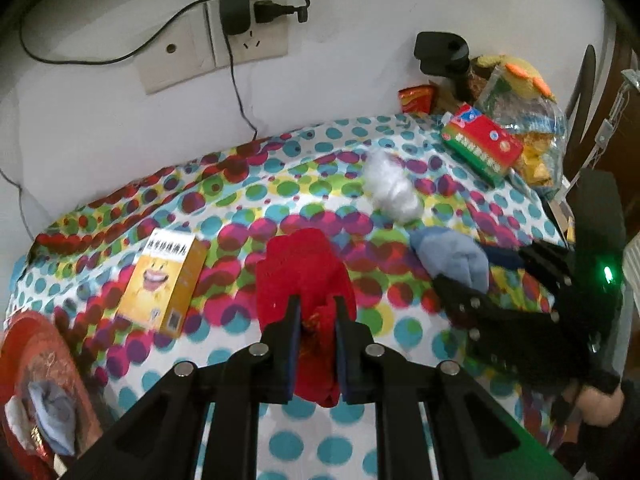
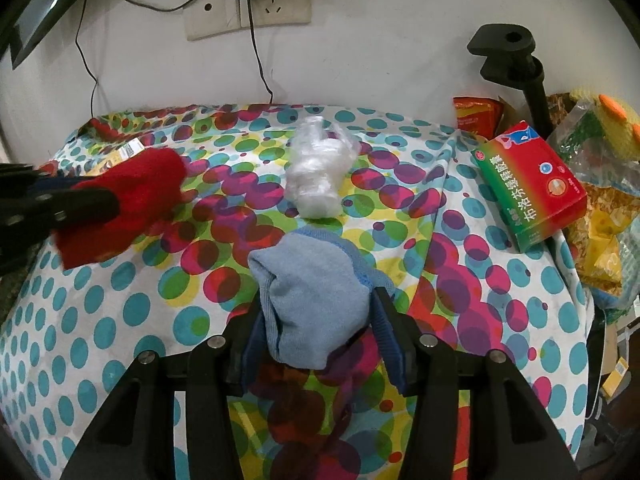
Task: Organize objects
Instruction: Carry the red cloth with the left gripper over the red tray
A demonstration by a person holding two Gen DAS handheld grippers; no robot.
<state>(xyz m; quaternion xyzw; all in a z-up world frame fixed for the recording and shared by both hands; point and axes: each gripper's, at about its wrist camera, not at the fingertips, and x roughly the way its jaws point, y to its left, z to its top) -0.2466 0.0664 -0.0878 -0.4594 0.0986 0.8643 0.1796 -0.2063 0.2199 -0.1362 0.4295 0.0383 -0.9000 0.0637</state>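
Dotted cloth (image 1: 248, 200) covers table under both your grippers. Left view only: red tray (image 1: 44, 360) at near left edge, blue sock inside; yellow box (image 1: 168, 280) lying flat beside red sock. Right view shows that box only as sliver behind red sock. Both views: red-green box (image 2: 528, 184) far right, plastic wad (image 2: 316, 176) mid-cloth. Your left gripper (image 1: 317, 312) clenched on red sock (image 1: 300, 272). Your right gripper (image 2: 316, 308) clamped around blue sock (image 2: 312, 280), near cloth centre.
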